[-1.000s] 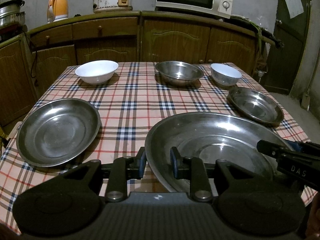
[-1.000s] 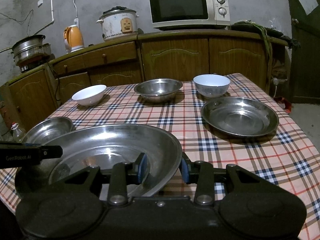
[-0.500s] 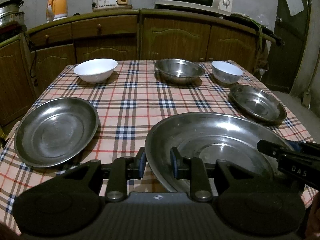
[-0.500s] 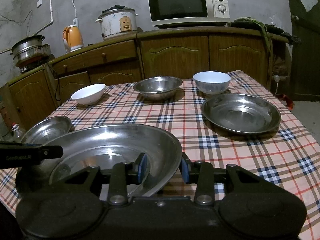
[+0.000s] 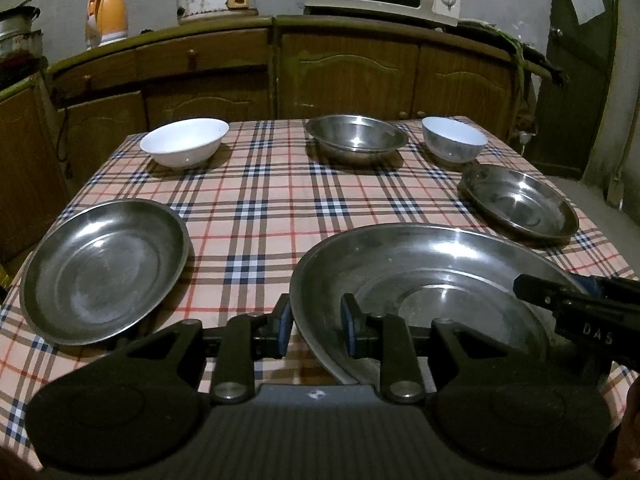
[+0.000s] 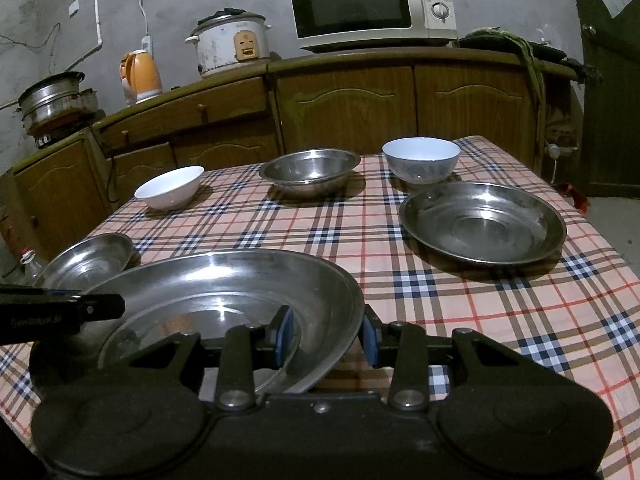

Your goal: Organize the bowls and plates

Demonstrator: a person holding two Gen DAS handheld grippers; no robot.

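A large steel plate (image 5: 420, 280) (image 6: 224, 280) sits at the near edge of the checked tablecloth (image 5: 280, 200). My left gripper (image 5: 316, 328) is shut on its left rim, and my right gripper (image 6: 328, 336) is shut on its right rim. Each gripper has one pad inside the plate and one outside. A smaller steel plate (image 5: 104, 272) lies at the left and another (image 6: 480, 224) at the right. At the far side stand a white bowl (image 5: 184, 144), a steel bowl (image 5: 356, 136) and a second white bowl (image 5: 454, 140).
Wooden cabinets (image 6: 344, 100) run behind the table and carry a microwave (image 6: 372, 4), a rice cooker (image 6: 230, 44) and an orange kettle (image 6: 140, 76). A dark door (image 5: 580, 60) is at the right. A bottle (image 6: 28, 264) stands beside the table's left edge.
Both views have drifted only slightly. Both grippers keep the same hold on the large plate, and no dish on the table has moved.
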